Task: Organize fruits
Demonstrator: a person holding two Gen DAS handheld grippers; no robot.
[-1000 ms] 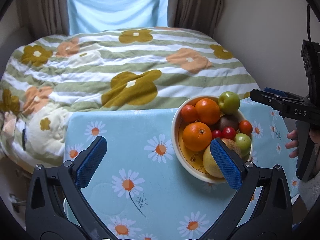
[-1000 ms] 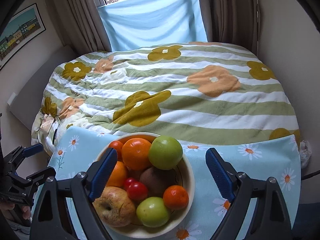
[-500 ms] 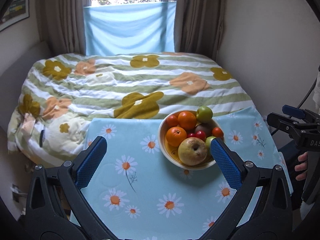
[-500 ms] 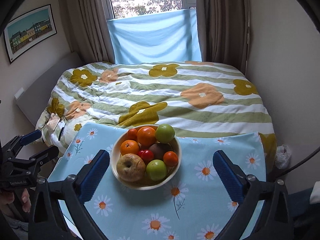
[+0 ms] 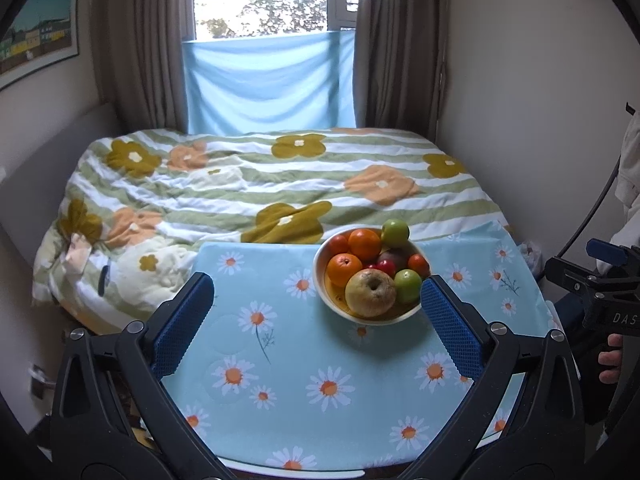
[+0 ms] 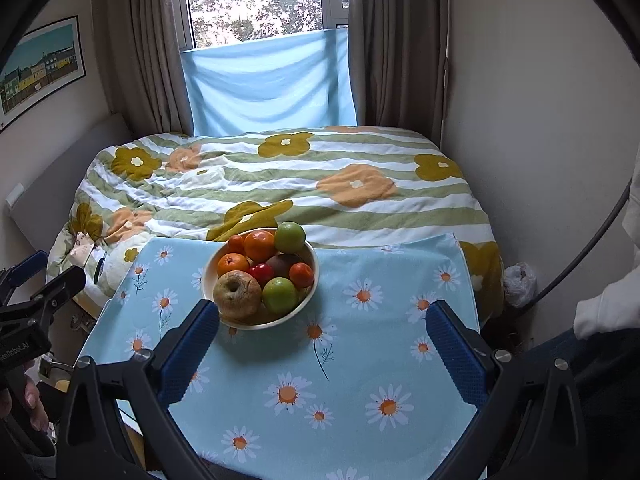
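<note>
A cream bowl full of fruit stands on the daisy-print tablecloth. It holds a big yellow-brown apple, oranges, green apples and small red fruits. My left gripper hangs open and empty above the cloth, short of the bowl. My right gripper is also open wide and empty, with the bowl ahead and to its left. Each gripper shows at the edge of the other's view.
A bed with a striped floral duvet lies right behind the table. A plain wall closes the right side, and curtains frame the window. A person's white sleeve is at the right, and a plastic bag lies on the floor.
Both grippers have drawn back and upward from the bowl, which now looks smaller and farther off. The right jaws have spread a little wider. The fruit has not moved.
</note>
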